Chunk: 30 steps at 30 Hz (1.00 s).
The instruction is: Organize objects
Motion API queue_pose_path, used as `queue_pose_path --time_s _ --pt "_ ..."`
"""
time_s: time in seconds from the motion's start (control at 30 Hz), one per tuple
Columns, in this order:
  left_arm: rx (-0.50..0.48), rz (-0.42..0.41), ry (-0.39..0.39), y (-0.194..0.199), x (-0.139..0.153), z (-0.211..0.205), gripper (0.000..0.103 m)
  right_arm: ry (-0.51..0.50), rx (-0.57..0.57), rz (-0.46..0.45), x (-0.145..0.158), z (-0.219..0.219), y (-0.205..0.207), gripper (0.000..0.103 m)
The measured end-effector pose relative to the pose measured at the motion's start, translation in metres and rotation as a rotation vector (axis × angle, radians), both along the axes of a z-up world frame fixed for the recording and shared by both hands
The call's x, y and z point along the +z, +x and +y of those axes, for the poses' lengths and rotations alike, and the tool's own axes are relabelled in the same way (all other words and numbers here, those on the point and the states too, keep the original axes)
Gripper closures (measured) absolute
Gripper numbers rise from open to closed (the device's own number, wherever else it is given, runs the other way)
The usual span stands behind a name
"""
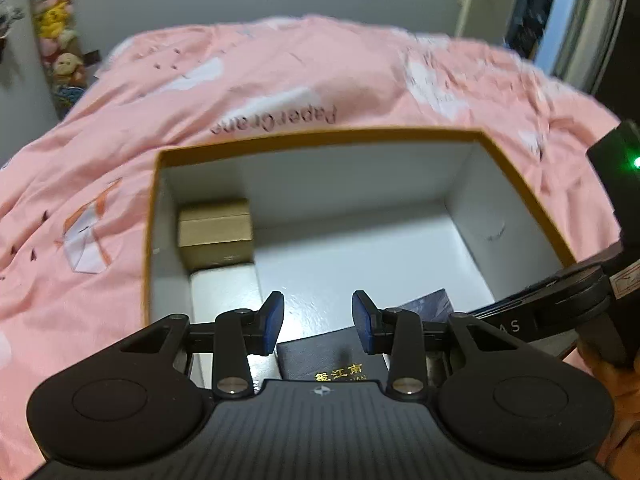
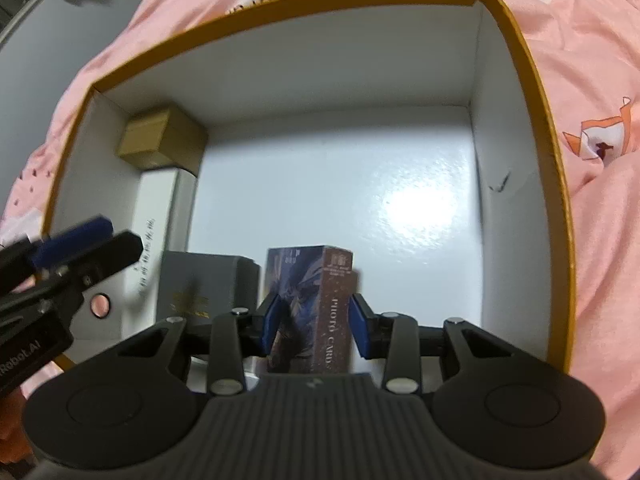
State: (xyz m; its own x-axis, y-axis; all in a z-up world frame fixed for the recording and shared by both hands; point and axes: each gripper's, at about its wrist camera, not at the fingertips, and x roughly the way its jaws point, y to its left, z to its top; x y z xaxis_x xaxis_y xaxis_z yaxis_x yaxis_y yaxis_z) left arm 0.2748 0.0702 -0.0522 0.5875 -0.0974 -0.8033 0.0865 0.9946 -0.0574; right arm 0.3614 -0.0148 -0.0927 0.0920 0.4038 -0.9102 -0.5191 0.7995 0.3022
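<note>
A big open box with a yellow rim (image 1: pixel 320 134) (image 2: pixel 280 4) lies on pink bedding. Along its left wall sit a small brown carton (image 1: pixel 216 226) (image 2: pixel 160 140) and a long white box (image 1: pixel 224 292) (image 2: pixel 156 216). A dark box with gold lettering (image 1: pixel 332 356) (image 2: pixel 204 280) lies near the front. My left gripper (image 1: pixel 318 320) hovers open just above it with nothing between its pads. A blue and brown photo card box (image 2: pixel 316 308) (image 1: pixel 430 302) stands upright on the big box's floor. My right gripper (image 2: pixel 316 326) is open around it, pads close beside its sides.
Pink printed bedding (image 1: pixel 280 72) surrounds the box on all sides. Plush toys (image 1: pixel 56 20) hang by the wall at far left. The left gripper's fingers (image 2: pixel 92 232) reach into the right wrist view from the left. The big box's right half has bare white floor (image 2: pixel 360 184).
</note>
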Motion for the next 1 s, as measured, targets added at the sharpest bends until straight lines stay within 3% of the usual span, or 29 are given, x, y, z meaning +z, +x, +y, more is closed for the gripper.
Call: queue_pose_path --time_s 0.1,0.23,0.43,0.6,0.8,1.0 --pt "0.005 0.102 -0.032 0.021 -0.013 0.0 0.06 -0.005 -0.003 0.014 -0.003 -0.005 0.003 0.061" --pt "-0.007 0.164 -0.053 0.044 -0.026 -0.002 0.061 -0.003 0.024 0.013 -0.004 -0.006 0.0 0.06" --pt "0.015 0.295 -0.089 0.066 -0.048 0.001 0.073 0.03 0.037 0.021 -0.006 -0.007 0.0 0.061" --pt "-0.018 0.328 -0.052 0.06 -0.052 -0.003 0.081 0.051 0.05 0.047 -0.008 -0.007 0.001 0.061" --pt "-0.033 0.337 0.014 0.059 -0.054 -0.003 0.081 0.071 0.058 0.066 -0.01 -0.006 0.003 0.061" --pt "-0.008 0.344 0.02 0.06 -0.057 0.002 0.081 0.093 0.039 0.091 -0.011 -0.004 0.004 0.067"
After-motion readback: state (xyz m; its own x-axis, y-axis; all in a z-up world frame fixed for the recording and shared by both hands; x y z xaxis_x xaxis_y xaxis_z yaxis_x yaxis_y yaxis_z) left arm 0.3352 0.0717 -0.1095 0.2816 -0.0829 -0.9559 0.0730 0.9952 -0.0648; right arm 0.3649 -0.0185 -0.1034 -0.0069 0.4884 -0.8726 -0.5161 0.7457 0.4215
